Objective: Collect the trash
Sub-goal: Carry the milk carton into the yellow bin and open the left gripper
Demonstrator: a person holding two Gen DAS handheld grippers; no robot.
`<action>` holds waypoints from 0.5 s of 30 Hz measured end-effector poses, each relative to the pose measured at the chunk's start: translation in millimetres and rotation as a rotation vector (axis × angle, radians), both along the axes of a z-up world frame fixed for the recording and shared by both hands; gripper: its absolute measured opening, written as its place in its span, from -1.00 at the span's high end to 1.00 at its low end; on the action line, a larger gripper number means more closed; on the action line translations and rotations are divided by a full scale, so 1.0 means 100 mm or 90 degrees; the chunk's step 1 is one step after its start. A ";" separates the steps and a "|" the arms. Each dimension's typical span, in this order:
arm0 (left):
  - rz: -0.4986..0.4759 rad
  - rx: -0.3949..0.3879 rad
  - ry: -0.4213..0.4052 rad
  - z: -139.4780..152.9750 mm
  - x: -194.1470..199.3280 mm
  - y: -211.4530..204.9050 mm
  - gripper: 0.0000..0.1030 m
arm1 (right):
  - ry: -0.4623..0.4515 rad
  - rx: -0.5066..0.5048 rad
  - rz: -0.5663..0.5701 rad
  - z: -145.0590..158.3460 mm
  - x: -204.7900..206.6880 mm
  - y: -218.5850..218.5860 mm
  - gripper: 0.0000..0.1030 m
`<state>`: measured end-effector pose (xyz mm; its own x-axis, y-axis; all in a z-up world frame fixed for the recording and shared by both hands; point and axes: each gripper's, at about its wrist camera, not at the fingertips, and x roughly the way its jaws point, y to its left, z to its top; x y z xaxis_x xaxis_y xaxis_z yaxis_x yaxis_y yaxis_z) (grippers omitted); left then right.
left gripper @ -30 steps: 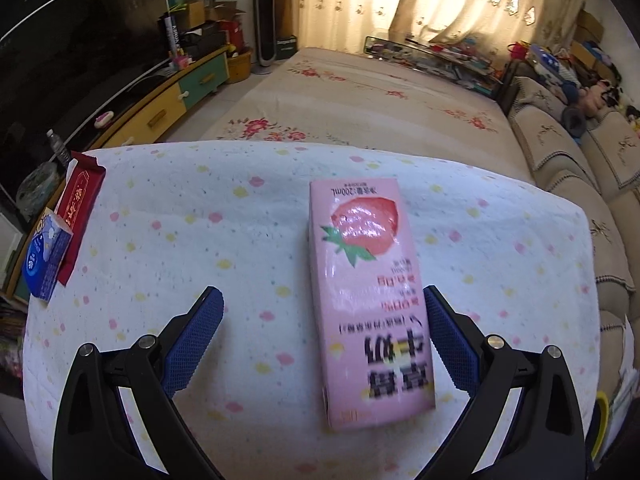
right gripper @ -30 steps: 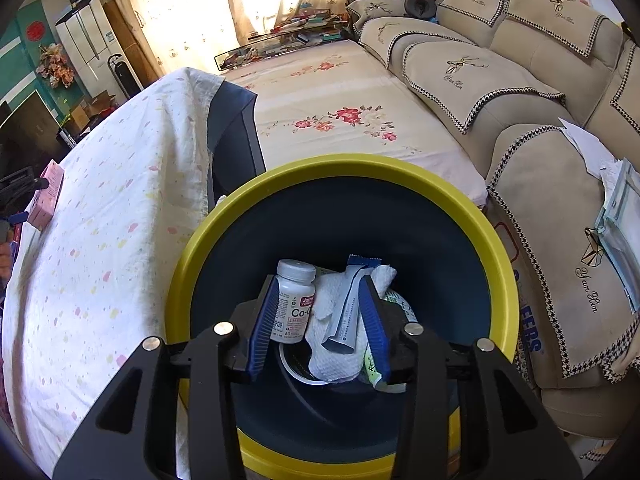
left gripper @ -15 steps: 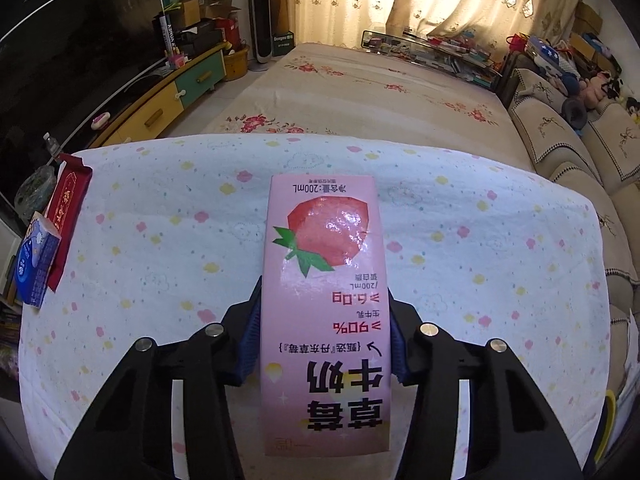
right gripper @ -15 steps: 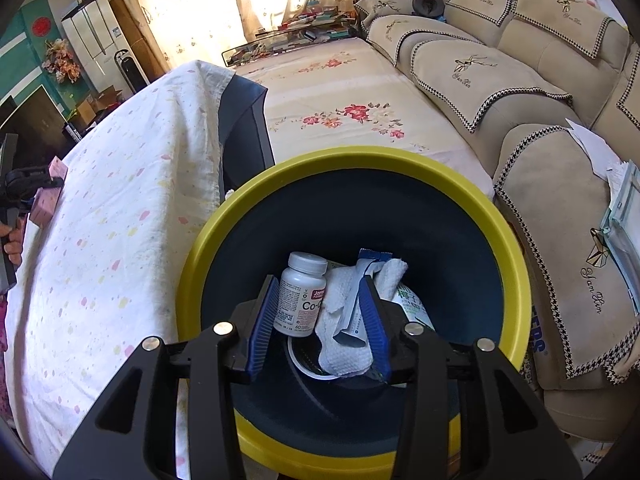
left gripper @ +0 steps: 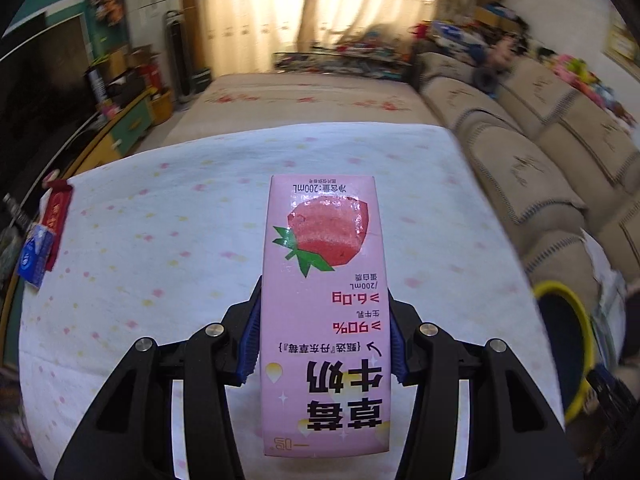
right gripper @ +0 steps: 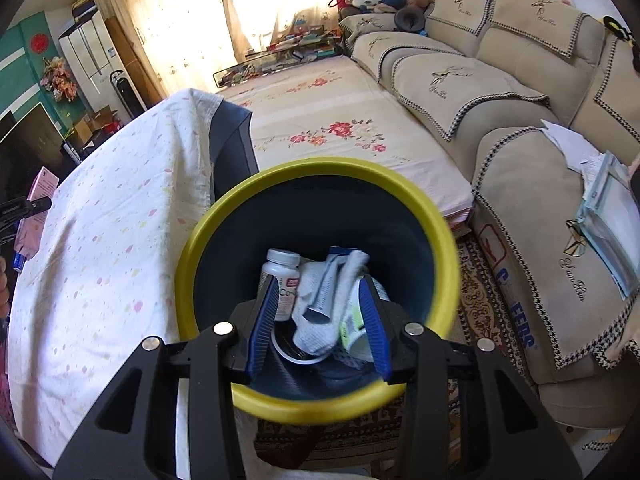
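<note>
1. Gripping: left claw (left gripper: 325,350) clamped on pink strawberry milk carton (left gripper: 324,312), frame centre, above the spotted desk (left gripper: 160,240); yellow-rimmed bin (left gripper: 560,344) at 3 o'clock.
2. Right claw (right gripper: 318,322) part-open, holding nothing, over the bin (right gripper: 316,288); pill bottle (right gripper: 282,276) and crumpled wipe (right gripper: 320,300) inside; carton at 9 o'clock.

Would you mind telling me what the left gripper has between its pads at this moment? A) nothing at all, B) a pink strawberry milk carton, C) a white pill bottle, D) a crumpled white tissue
B: in the left wrist view the blue pads of the left gripper press on both sides of the pink strawberry milk carton, above the spotted tablecloth.
</note>
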<state>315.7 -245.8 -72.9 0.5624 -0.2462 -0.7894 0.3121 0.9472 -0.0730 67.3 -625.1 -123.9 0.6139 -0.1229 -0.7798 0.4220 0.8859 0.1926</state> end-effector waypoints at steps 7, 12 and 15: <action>-0.161 -0.031 0.007 0.20 -0.76 -0.97 0.03 | -0.018 -0.007 -0.033 0.08 -0.44 -0.15 0.22; -0.239 -0.027 0.032 0.10 -1.10 -1.72 0.03 | -0.016 -0.004 -0.057 0.06 -0.71 -0.29 0.22; -0.274 -0.012 0.050 -0.04 -1.24 -2.14 0.03 | -0.014 0.005 -0.065 0.01 -0.82 -0.36 0.22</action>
